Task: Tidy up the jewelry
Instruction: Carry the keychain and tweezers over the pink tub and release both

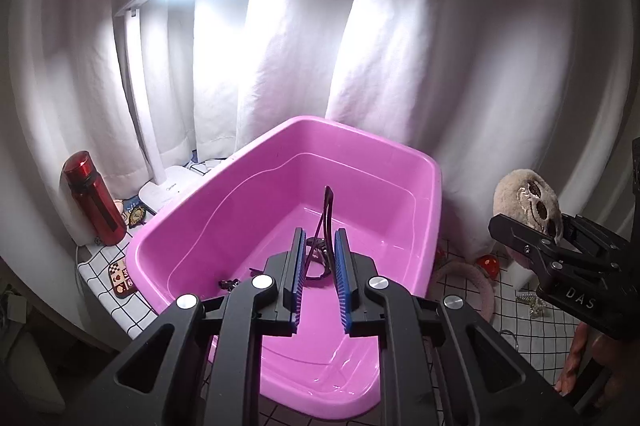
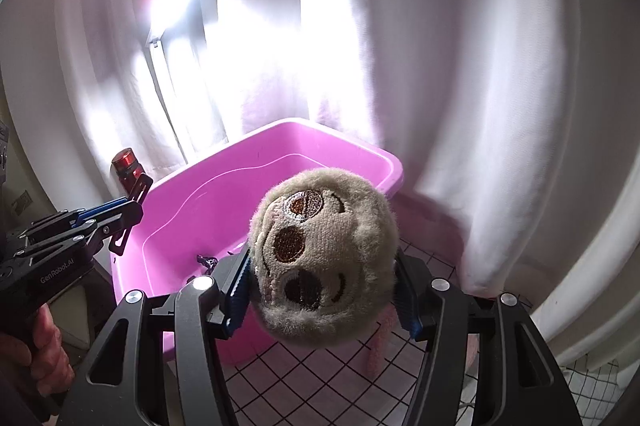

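Currently the left gripper (image 1: 320,266), nearly clenched, pinches a thin dark strap (image 1: 327,210) above the pink tub (image 1: 424,162); it could slip free. Right of the tub, the right gripper (image 2: 322,290) squeezes a plush sloth head (image 2: 320,254), which might pop loose

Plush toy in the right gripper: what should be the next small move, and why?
Probably carry the plush toy over the pink tub and release it: the right gripper clamps it beside the tub, where small dark items lie.
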A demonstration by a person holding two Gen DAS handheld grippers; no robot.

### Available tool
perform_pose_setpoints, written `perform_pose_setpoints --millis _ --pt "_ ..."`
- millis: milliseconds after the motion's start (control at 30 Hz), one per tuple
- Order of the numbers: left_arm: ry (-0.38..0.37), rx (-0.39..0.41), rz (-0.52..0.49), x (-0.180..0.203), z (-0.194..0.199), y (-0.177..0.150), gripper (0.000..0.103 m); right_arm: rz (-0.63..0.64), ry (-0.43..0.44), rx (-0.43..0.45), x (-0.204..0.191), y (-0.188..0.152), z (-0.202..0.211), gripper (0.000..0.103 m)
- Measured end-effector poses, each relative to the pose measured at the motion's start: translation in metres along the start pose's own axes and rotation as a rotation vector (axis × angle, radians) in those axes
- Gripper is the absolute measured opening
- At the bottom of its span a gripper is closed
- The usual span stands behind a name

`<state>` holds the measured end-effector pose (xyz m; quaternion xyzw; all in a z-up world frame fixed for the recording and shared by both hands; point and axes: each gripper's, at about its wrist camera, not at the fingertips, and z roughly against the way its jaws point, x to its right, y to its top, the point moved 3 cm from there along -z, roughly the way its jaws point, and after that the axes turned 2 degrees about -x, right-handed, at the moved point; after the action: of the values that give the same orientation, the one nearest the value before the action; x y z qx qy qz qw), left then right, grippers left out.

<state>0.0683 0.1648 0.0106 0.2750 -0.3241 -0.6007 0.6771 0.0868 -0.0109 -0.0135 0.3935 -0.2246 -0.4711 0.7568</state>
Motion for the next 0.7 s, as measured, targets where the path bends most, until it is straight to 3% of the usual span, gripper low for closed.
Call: perform_pose_setpoints --millis 367,700 --pt "0.017 -0.061 0.052 -0.04 -0.03 -0.005 0.015 0.039 0.021 -0.071 -0.034 0.028 -0.056 0.057" --pt "0.037 -0.127 0.068 -0.054 -0.066 -0.008 0.017 0.031 -0.002 -0.159 -0.039 0.026 -0.107 0.057"
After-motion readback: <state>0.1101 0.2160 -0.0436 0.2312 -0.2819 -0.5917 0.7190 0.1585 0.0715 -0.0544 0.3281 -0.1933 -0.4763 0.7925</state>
